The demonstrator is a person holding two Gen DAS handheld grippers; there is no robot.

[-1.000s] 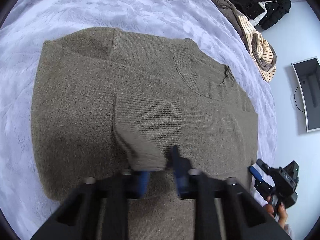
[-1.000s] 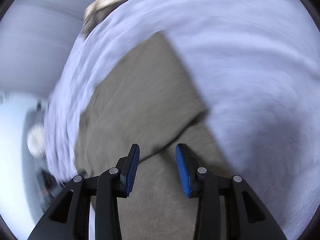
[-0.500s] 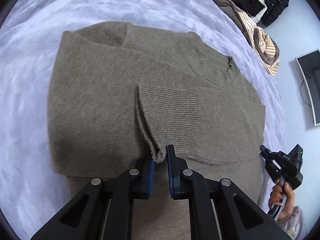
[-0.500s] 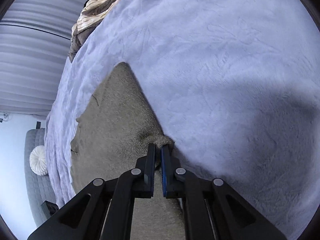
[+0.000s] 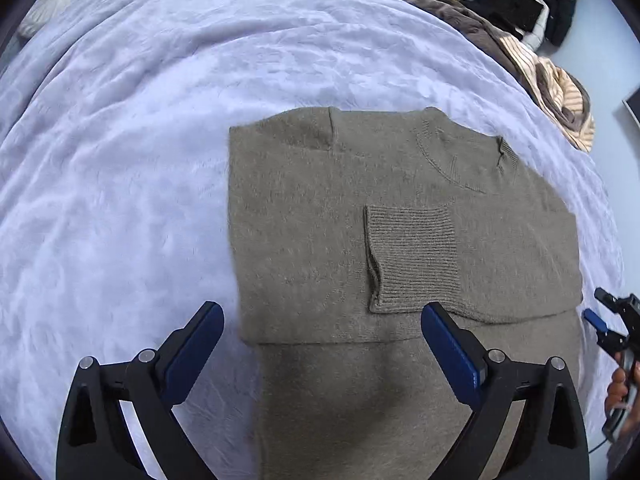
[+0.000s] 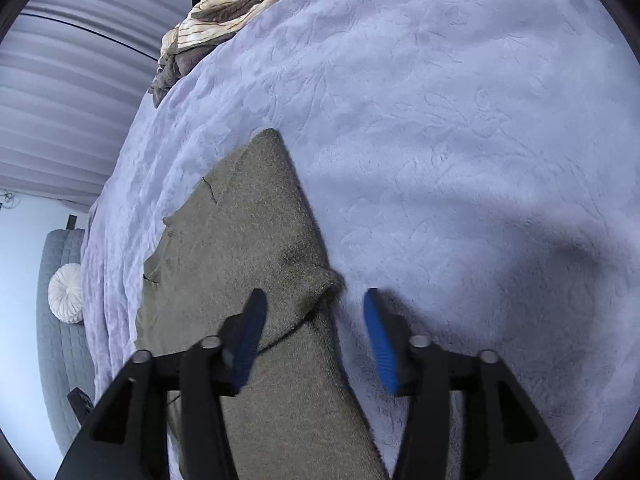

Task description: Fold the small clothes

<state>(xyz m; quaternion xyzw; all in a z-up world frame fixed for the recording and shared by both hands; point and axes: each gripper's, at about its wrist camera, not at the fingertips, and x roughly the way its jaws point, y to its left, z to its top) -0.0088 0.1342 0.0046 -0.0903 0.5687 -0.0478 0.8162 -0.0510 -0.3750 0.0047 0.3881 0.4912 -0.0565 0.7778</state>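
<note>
Grippers point(image 5: 320, 338) point(image 6: 316, 336) wide open above sweater point(image 5: 400, 240).

Sweater point(image 5: 400, 216): olive-brown knit, ribbed cuff point(image 5: 414, 258) and collar same shade. Bedspread point(image 5: 140, 160): pale lavender, embossed leaf-like pattern. Far right heap: striped cloth point(image 5: 560, 92), cream with brown lines, over plain brown fabric point(image 5: 440, 4). Black garment point(image 5: 532, 4) beyond it. Round cushion point(image 6: 66, 293): white. Gripper finger pads point(image 5: 450, 350): blue on black frames.

Right gripper point(image 6: 314, 336) spread wide over olive knit sweater point(image 6: 244, 248) edge, lavender plush bedspread point(image 6: 440, 120), striped clothes heap point(image 6: 224, 12) beyond
</note>
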